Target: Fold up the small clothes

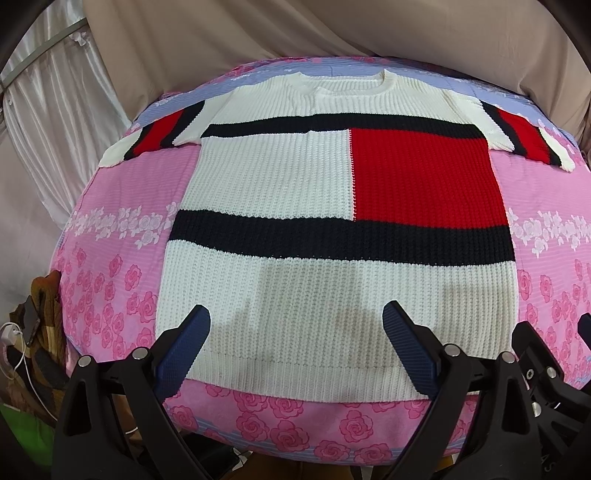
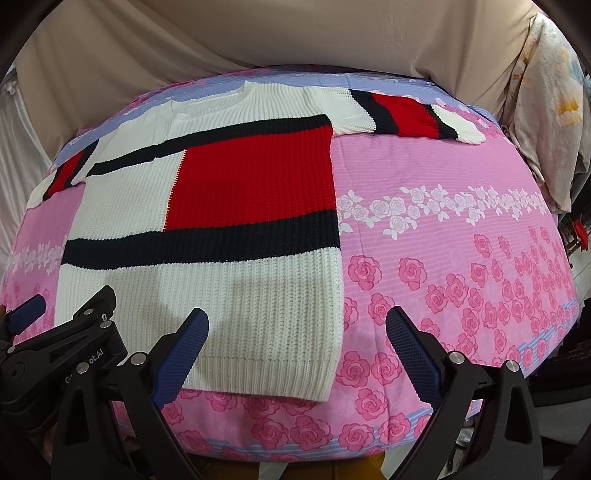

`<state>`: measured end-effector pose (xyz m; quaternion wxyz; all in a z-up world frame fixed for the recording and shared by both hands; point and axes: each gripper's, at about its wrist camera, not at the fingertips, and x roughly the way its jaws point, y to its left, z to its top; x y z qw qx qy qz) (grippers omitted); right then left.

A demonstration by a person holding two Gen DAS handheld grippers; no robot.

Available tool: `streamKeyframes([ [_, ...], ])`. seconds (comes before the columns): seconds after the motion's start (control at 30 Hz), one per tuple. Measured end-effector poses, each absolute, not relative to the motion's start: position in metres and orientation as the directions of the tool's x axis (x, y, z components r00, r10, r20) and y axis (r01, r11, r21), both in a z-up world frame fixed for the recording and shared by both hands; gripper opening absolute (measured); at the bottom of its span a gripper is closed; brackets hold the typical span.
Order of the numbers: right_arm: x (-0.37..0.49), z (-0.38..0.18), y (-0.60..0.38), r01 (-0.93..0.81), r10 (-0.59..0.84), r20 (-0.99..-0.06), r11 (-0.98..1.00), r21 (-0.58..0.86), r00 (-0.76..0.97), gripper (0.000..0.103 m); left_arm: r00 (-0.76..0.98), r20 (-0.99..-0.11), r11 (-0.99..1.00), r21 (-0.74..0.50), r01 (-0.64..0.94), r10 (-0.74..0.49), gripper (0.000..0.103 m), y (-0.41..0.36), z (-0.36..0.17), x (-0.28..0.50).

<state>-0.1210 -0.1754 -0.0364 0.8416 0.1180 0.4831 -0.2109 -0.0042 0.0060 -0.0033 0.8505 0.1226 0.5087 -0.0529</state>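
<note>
A knit sweater (image 1: 273,173) in white, red and black blocks lies flat, front up, both sleeves spread, neck at the far side, on a pink rose-print bed cover (image 1: 122,236). It also shows in the right wrist view (image 2: 236,177). My left gripper (image 1: 297,317) is open and empty, above the hem's middle. My right gripper (image 2: 297,319) is open and empty, above the sweater's near right corner, one finger over the knit, the other over the cover. The left gripper's body (image 2: 62,339) shows at the right wrist view's left edge.
Beige drapes (image 1: 332,33) hang behind the bed. A phone on a white charger cable (image 1: 22,332) and brown cloth lie left of the bed. A floral pillow or quilt (image 2: 546,110) is piled at the far right.
</note>
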Motion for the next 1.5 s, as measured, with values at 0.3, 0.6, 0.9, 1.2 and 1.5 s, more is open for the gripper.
streamKeyframes([
  [0.3, -0.121, -0.037, -0.175, 0.472, -0.245, -0.863, 0.881, -0.008, 0.443, 0.096, 0.477, -0.878, 0.964, 0.156, 0.215, 0.036, 0.092, 0.007, -0.004, -0.004],
  [0.6, -0.121, -0.038, -0.176, 0.471, -0.241, -0.865, 0.882, -0.006, 0.44, 0.096, 0.474, -0.88, 0.964, 0.16, 0.213, 0.041, 0.092, 0.005, -0.004, -0.004],
  [0.9, -0.119, -0.039, -0.176, 0.471, -0.239, -0.869, 0.882, -0.007, 0.434, 0.096, 0.472, -0.88, 0.963, 0.164, 0.212, 0.046, 0.092, 0.005, -0.005, -0.003],
  [1.2, -0.118, -0.039, -0.176, 0.472, -0.24, -0.869, 0.881, -0.009, 0.432, 0.096, 0.472, -0.881, 0.963, 0.164, 0.213, 0.046, 0.092, 0.005, -0.005, -0.003],
  [1.5, -0.11, -0.042, -0.178, 0.475, -0.241, -0.874, 0.88, -0.014, 0.421, 0.096, 0.458, -0.888, 0.963, 0.159, 0.216, 0.044, 0.092, 0.0, -0.011, 0.008],
])
